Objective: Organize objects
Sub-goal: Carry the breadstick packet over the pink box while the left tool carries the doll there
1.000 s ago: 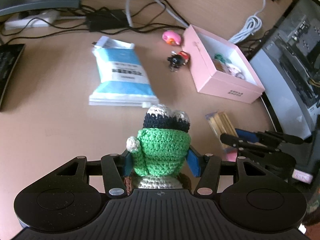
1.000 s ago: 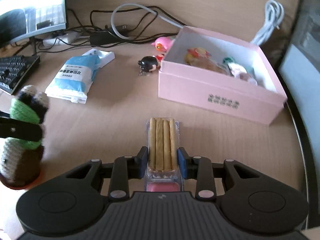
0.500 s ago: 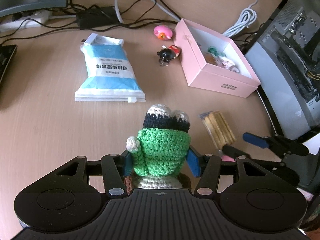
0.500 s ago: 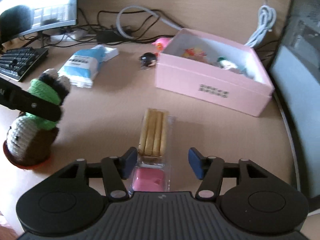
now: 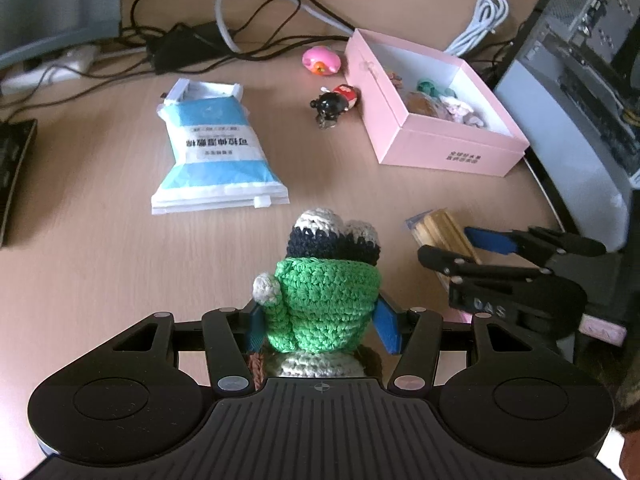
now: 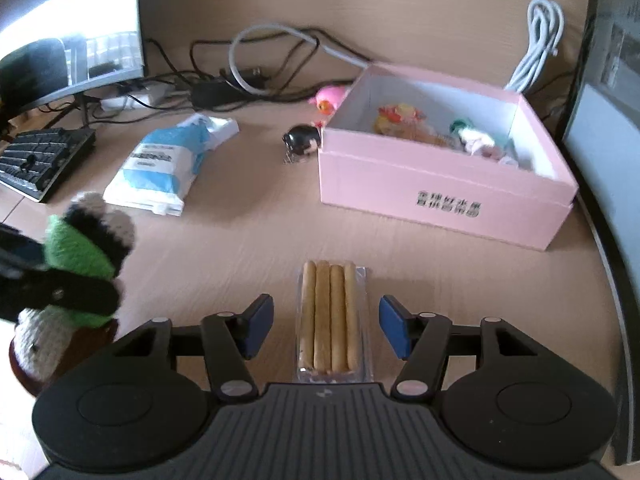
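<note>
While your left claw (image 5: 320, 320) stayed clenched on the crochet doll (image 5: 326, 300), your right claw (image 6: 326, 326) released the biscuit pack (image 6: 330, 320), its jaws just narrowing again; boxing waits.

This is a desk in an office or home study: a light wooden desktop (image 6: 248, 248) carries a black computer keyboard (image 6: 44, 160) at the far left, with a curved monitor (image 6: 76, 44) on its stand behind it. A tangle of black power cables (image 5: 192, 40) and a white power strip (image 5: 52, 72) run along the far edge, and an open grey computer case (image 5: 580, 80) stands at the right
</note>
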The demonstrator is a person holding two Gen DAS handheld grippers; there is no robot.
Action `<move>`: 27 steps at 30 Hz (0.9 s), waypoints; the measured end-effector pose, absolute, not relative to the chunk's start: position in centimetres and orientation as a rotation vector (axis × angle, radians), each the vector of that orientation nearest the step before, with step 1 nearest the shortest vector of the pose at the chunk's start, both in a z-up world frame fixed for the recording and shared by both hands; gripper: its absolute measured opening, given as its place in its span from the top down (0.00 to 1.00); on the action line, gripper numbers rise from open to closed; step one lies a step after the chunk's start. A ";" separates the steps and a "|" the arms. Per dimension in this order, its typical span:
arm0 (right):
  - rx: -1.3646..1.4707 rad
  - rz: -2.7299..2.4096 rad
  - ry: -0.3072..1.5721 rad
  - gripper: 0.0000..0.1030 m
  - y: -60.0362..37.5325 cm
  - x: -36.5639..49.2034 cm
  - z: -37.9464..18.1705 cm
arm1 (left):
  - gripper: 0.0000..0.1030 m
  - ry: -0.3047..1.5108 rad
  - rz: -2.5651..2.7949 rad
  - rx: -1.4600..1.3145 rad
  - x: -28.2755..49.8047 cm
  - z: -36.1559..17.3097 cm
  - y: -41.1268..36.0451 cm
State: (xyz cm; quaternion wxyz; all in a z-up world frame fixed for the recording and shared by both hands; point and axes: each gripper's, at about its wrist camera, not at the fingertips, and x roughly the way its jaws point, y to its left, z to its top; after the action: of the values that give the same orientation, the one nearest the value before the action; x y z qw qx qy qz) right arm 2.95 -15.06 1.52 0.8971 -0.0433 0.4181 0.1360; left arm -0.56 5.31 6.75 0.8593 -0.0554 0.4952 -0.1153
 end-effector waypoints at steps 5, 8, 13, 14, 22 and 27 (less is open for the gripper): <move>-0.111 0.273 0.844 0.69 -15.4 2.0 2.8 | 0.43 1.033 -0.266 -0.108 -0.6 7.1 5.2; -0.086 0.257 0.807 0.69 -16.8 0.9 4.9 | 0.43 1.009 -0.293 -0.142 -0.5 7.8 5.2; -0.014 0.202 0.731 0.69 -19.6 -1.4 8.7 | 0.43 0.926 -0.375 -0.267 1.9 11.9 5.4; -0.004 0.193 0.715 0.69 -20.1 -1.8 9.3 | 0.43 0.900 -0.401 -0.265 2.7 13.2 4.9; 0.053 0.149 0.645 0.69 -22.7 -4.0 11.0 | 0.43 0.708 -0.493 -0.198 12.3 19.6 -1.7; 0.096 0.123 0.679 0.69 -24.1 -4.2 9.6 | 0.43 0.759 -0.503 -0.231 18.4 15.7 -5.8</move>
State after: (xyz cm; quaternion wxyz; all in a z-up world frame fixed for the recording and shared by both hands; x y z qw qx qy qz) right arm -4.25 -24.05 9.61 0.9400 0.0471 0.3325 0.0604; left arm 18.41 -5.85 15.74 0.8917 -0.1113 0.3657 -0.2425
